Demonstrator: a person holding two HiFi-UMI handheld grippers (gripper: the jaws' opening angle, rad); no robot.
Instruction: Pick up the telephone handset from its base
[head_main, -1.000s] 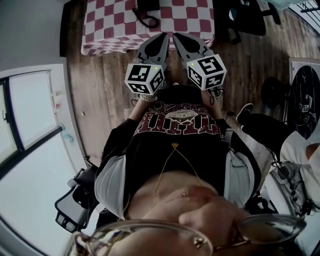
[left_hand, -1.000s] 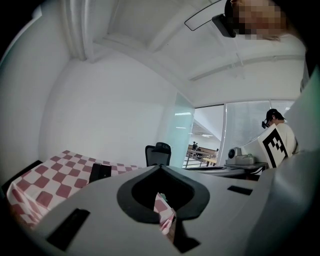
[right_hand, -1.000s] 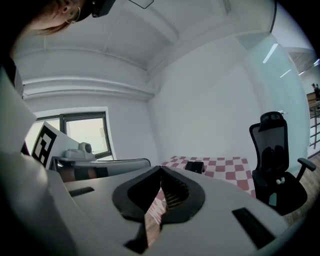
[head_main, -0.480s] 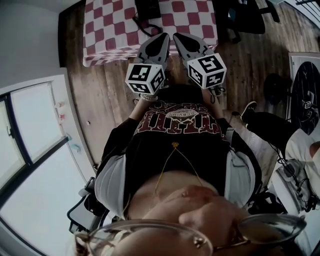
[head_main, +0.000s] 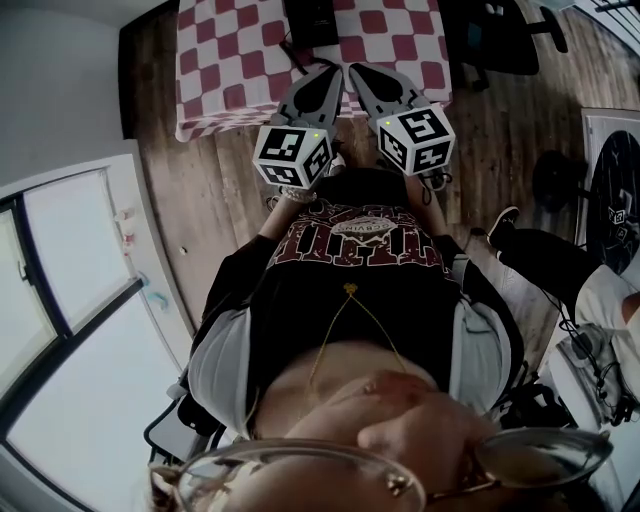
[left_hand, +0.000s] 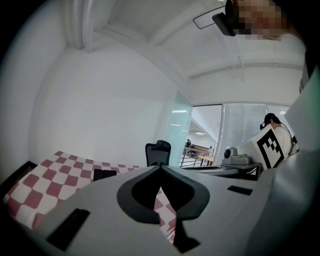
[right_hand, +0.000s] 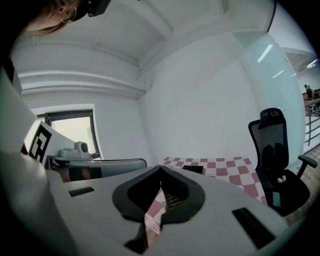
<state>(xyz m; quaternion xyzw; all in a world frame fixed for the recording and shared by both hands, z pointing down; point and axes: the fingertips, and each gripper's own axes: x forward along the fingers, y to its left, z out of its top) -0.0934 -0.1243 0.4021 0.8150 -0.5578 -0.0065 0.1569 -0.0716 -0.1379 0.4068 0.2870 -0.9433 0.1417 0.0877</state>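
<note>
On the checked tablecloth (head_main: 230, 60), the telephone (head_main: 310, 18) lies ahead of left gripper (head_main: 328, 73) and right gripper (head_main: 354, 70), both with jaws pressed together and empty, the left slightly nearer.

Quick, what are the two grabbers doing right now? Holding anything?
Left gripper: closed, holding nothing.
Right gripper: closed, holding nothing.

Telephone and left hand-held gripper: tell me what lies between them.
Just a bare strip of checkered tablecloth separates the left hand-held gripper from the telephone; the head view shows it.
</note>
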